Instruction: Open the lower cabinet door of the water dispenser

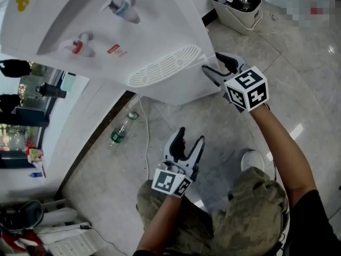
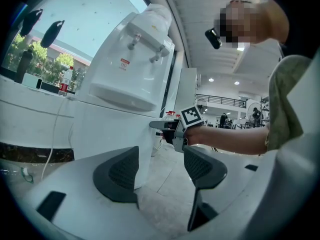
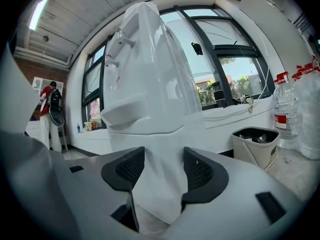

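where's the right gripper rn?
Head view, right of centre: the right gripper sits at a front corner of the water dispenser, below the drip tray, jaws apart astride that edge.

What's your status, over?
Left gripper open, empty, held back. Right gripper open, straddling front corner of tall white water dispenser. Lower door looks shut. Nothing blocking.

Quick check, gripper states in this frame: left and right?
Left gripper: open, empty.
Right gripper: open, jaws astride a corner edge of the white plastic water dispenser's lower cabinet.
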